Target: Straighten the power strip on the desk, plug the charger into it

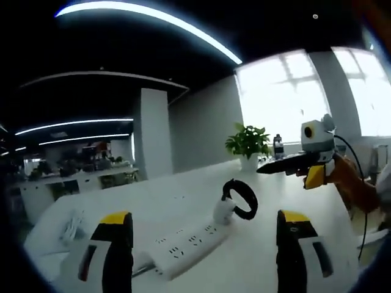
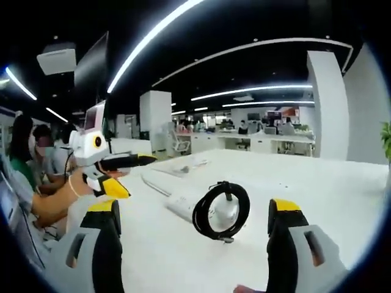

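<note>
A white power strip (image 1: 190, 243) lies at a slant on the white desk (image 1: 177, 195), just beyond my left gripper (image 1: 204, 217), whose jaws stand wide open with nothing between them. At the strip's far end sits a white charger (image 1: 223, 211) with its black cable coiled in a ring (image 1: 242, 198). In the right gripper view the coil (image 2: 220, 210) and charger (image 2: 227, 215) lie close ahead of my open right gripper (image 2: 194, 206), with the strip (image 2: 177, 201) running back to the left. The right gripper (image 1: 278, 166) hovers above the desk's right side; the left gripper (image 2: 135, 160) is held by a hand at the left.
A potted plant (image 1: 247, 143) and a bottle (image 1: 278, 145) stand at the desk's far edge by the window. A flat white object (image 1: 72, 223) lies on the desk's left end. People (image 2: 30, 162) sit beside the desk; a white pillar (image 1: 153, 131) rises behind it.
</note>
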Demonstrator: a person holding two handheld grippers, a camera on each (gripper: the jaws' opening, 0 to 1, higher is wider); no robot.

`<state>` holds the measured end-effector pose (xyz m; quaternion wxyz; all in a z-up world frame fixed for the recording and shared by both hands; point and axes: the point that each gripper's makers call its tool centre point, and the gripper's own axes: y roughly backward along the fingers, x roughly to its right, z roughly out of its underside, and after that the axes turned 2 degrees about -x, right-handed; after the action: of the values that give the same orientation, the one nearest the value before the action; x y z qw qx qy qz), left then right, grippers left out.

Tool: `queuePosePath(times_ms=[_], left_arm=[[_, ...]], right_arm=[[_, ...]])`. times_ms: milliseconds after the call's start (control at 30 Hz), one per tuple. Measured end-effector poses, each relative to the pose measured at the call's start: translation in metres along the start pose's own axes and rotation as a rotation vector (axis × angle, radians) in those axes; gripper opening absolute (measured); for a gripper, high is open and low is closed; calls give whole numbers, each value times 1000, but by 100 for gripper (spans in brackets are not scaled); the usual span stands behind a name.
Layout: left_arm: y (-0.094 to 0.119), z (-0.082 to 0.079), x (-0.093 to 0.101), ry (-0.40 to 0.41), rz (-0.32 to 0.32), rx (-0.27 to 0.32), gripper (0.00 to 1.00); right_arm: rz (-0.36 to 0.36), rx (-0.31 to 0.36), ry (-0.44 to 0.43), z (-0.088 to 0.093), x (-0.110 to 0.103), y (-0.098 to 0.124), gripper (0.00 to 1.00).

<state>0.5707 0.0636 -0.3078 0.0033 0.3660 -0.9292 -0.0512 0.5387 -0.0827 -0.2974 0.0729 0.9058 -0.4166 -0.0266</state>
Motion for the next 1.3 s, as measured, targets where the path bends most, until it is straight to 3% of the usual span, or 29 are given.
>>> queuePosePath(times_ms=[367, 733, 1100, 1300], left_arm=[[24, 15, -5, 30, -77, -13, 99], [32, 22, -9, 55, -96, -9, 99], [37, 31, -4, 73, -95, -13, 97], [38, 32, 0, 75, -92, -12, 97]], right_arm=[[20, 18, 37, 4, -3, 16, 100], [2, 34, 86, 1, 2, 14, 100], [7, 87, 176, -9, 26, 13, 100], [40, 89, 136, -9, 54, 7, 100]])
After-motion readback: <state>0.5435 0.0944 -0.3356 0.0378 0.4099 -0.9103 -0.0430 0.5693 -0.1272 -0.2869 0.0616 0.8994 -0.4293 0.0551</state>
